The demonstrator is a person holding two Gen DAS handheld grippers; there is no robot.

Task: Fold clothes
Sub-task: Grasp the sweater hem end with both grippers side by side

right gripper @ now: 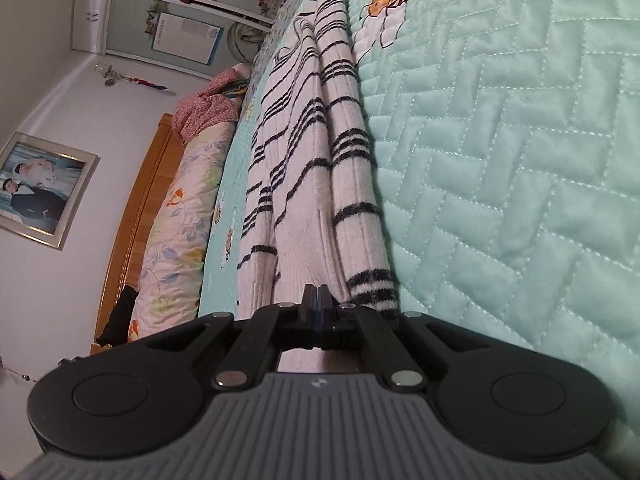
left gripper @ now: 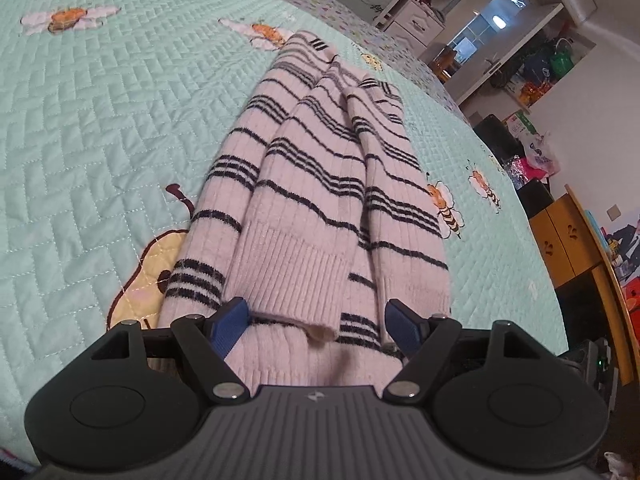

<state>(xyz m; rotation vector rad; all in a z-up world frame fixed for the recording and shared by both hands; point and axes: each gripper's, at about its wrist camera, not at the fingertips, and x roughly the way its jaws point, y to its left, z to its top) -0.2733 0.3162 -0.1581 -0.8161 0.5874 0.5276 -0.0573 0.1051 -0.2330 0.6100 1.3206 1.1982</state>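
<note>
Currently the striped sweater (left gripper: pixel 320 184) lies lengthwise on the bed, on a mint-green quilted bedspread (left gripper: pixel 100 120) printed with bees and a pear. Garment is pale pink-white knit with thin dark stripes; both sleeves are folded in over the body and run down its length. Left wrist view: left gripper (left gripper: pixel 316 324) sits at the near end of the sweater, jaws spread wide apart. One blue pad (left gripper: pixel 228 326) rests at the left edge of a ribbed sleeve cuff (left gripper: pixel 288 280), the other blue pad at the right, beside a second folded sleeve. The cuff and the knit under it lie between the two jaws and pass beneath the gripper body; nothing is pinched there. Right wrist view: right gripper (right gripper: pixel 318 300) has its jaws pressed together, no gap visible between the fingertips. They sit right at the near edge of the sweater (right gripper: pixel 312 184), on the plain knit between two striped folds; whether fabric is actually caught between them cannot be told from this angle. The sweater runs straight away from those jaws toward the far end of the bed. Bedspread (right gripper: pixel 500 160) fills the right side of that view. To the left of it, a rolled floral duvet (right gripper: pixel 180 220) lies along a wooden headboard (right gripper: pixel 140 208), well apart from the sweater, with a framed photo (right gripper: pixel 40 188) on the wall.
</note>
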